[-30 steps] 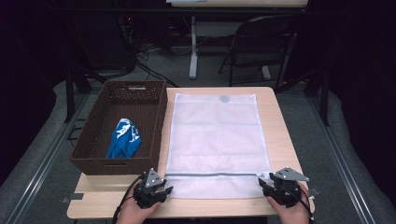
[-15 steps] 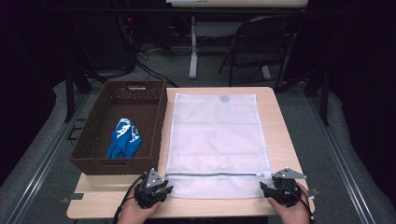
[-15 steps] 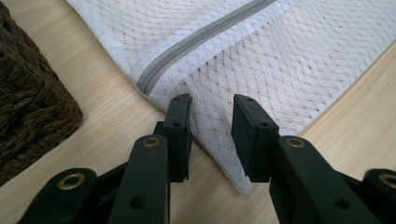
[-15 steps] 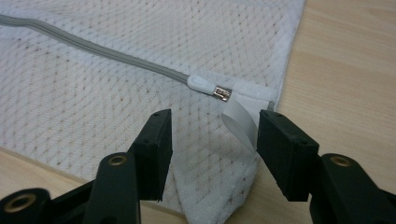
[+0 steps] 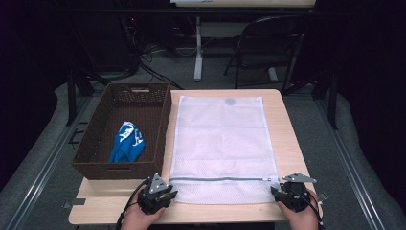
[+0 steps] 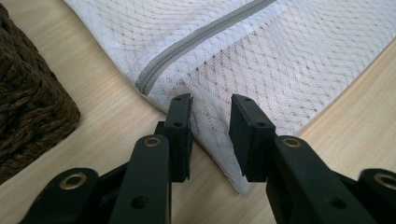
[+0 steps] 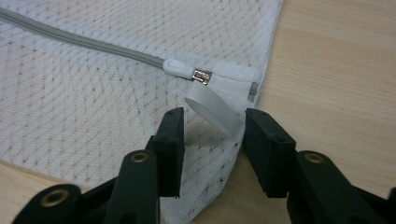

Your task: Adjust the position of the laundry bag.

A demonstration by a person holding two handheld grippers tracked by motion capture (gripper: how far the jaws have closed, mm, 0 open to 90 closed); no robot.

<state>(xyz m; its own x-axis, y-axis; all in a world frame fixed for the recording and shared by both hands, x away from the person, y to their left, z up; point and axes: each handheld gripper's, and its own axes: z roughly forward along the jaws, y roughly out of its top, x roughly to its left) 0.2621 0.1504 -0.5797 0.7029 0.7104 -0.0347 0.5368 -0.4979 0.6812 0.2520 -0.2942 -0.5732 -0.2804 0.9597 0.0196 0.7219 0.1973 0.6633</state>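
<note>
A white mesh bag (image 5: 220, 139) lies flat on the table, with a grey zipper (image 5: 218, 179) across its near end. My left gripper (image 5: 165, 196) sits at the bag's near left corner. Its jaws have just been closing and still stand apart around the mesh edge (image 6: 212, 126), below the zipper's end (image 6: 144, 84). My right gripper (image 5: 277, 194) is at the near right corner. Its jaws have also been closing, with a gap left, around a white loop tab (image 7: 212, 109) just below the zipper slider (image 7: 180, 67).
A dark wicker basket (image 5: 165, 124) stands left of the bag and holds a blue cloth (image 5: 127, 143). Its corner (image 6: 28, 107) is close to my left gripper. Bare wood runs along the table's right edge (image 5: 292, 139). Chairs and cables are on the floor beyond.
Both hands stay at the bag's near corners. The bag, basket and cloth have not moved.
</note>
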